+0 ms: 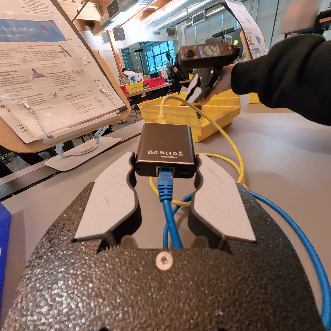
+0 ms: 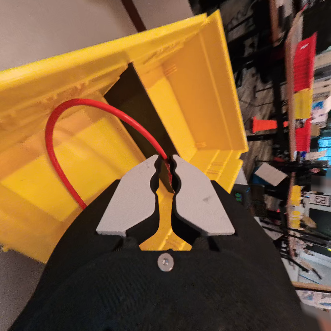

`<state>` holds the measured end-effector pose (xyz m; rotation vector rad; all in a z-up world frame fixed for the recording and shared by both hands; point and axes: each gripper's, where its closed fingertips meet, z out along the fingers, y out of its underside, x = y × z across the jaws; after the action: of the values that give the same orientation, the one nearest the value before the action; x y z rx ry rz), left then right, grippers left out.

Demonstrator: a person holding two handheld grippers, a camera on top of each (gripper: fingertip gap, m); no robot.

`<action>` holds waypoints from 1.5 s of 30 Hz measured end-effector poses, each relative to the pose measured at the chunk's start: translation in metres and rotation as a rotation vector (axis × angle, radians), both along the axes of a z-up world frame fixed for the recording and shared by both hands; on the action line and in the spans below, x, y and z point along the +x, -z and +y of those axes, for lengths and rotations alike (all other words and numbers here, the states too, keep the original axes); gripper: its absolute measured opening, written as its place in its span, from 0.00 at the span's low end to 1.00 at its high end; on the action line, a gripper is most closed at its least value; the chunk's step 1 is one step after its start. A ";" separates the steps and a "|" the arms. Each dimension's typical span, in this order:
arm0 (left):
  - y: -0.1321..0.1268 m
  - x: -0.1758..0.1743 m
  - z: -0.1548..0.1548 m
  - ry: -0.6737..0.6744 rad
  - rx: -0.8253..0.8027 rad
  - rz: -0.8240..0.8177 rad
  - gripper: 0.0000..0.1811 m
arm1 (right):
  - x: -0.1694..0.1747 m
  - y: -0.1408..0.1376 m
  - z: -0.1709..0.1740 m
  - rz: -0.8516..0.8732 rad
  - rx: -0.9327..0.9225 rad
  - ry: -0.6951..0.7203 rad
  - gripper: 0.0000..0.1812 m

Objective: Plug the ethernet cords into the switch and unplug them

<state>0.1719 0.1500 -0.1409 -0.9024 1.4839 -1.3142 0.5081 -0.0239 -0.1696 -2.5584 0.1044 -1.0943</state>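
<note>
1. Judging progress, you have the blue ethernet cord (image 1: 165, 186) and yellow ethernet cord (image 1: 162, 118) seated in the small black metal switch (image 1: 165, 143) on the grey table (image 1: 268, 152); unplugging remains
2. Your left gripper (image 1: 165, 161) clamps the switch's sides, level
3. Your right gripper (image 2: 165, 159), tilted over the yellow plastic bin (image 2: 179, 44), pinches a red cord (image 2: 111, 109)
</note>
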 end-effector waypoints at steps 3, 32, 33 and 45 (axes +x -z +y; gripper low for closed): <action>0.001 0.000 -0.001 0.003 0.005 0.001 0.35 | -0.006 0.016 0.000 0.037 0.036 -0.006 0.18; 0.007 -0.019 -0.044 0.373 -0.016 0.096 0.35 | -0.332 -0.035 0.123 1.408 1.642 0.038 0.19; 0.008 -0.019 -0.044 0.370 -0.011 0.097 0.35 | -0.332 -0.036 0.123 1.413 1.651 0.035 0.16; 0.009 -0.017 -0.044 0.341 0.022 0.086 0.35 | -0.326 -0.036 0.123 1.448 1.814 0.072 0.08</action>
<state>0.1551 0.1059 -0.1502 -0.7200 1.7729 -1.5141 0.1820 0.0989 -0.1337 -1.0147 0.9386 0.8609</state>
